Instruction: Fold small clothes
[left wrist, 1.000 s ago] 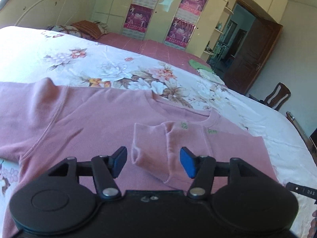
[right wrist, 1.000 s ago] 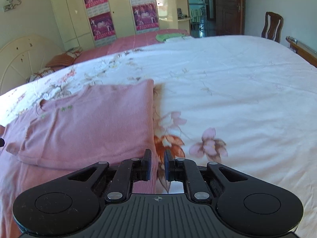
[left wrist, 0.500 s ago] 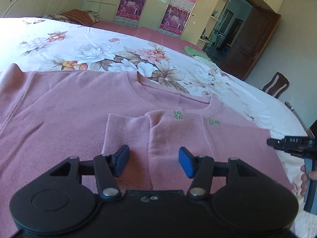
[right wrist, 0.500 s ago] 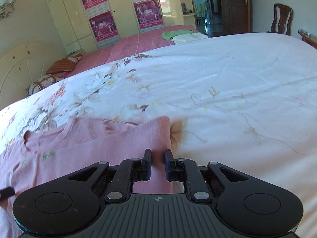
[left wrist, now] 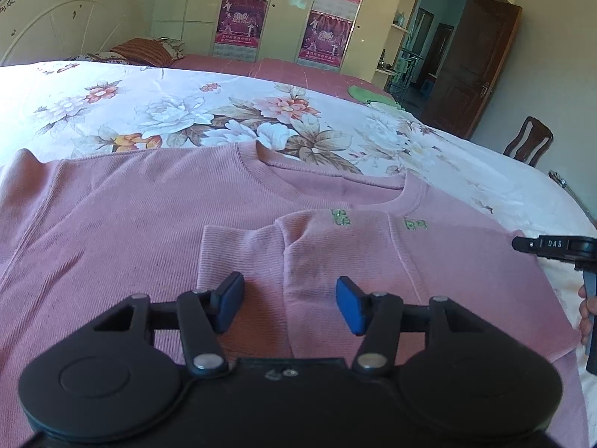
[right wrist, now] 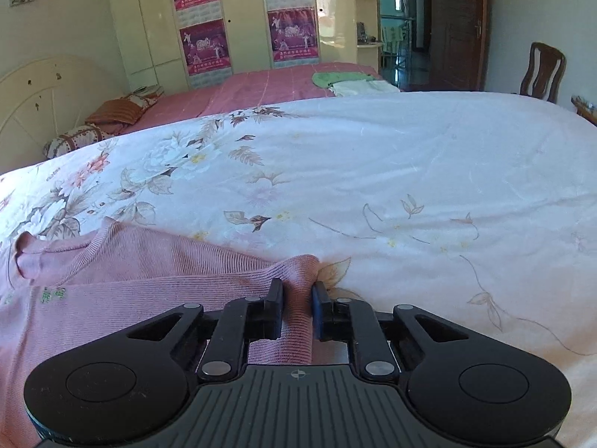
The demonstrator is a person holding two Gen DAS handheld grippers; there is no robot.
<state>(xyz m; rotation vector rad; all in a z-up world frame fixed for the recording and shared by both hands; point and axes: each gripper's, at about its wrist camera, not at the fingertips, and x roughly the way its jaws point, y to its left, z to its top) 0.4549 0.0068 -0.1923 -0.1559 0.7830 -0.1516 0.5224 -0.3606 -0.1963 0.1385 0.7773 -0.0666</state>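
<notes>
Folding is partway on the pink ribbed-knit long-sleeved top: it lies flat, neckline away from the camera, on the white floral bedspread, and its right side is already turned in over the chest, with the ribbed cuff lying mid-body.

Left side: that shoulder and sleeve are spread out flat and not yet folded. The left hand-held gripper hangs just over the folded-in sleeve, blue pads about half apart, nothing pinched between them; I cannot tell if the tips touch the cloth.

Right side: the right hand-held gripper has just been closing and is clamped on a raised ridge of pink knit at the top's right edge, fabric bunched between the pads. A few fingers of the person show at the frame edge behind it.

Left to do, by my read: bring in the left side and sleeve, then fold bottom to top. Hem is out of view, so its state is unknown.

Surroundings: cream rounded headboard, striped cushions, a second bed with pink cover carrying green and white folded cloths, wardrobe with magenta posters, dark wooden door, wooden chair. Nothing lies on the bedspread near the top, so no obstruction that I can see.
</notes>
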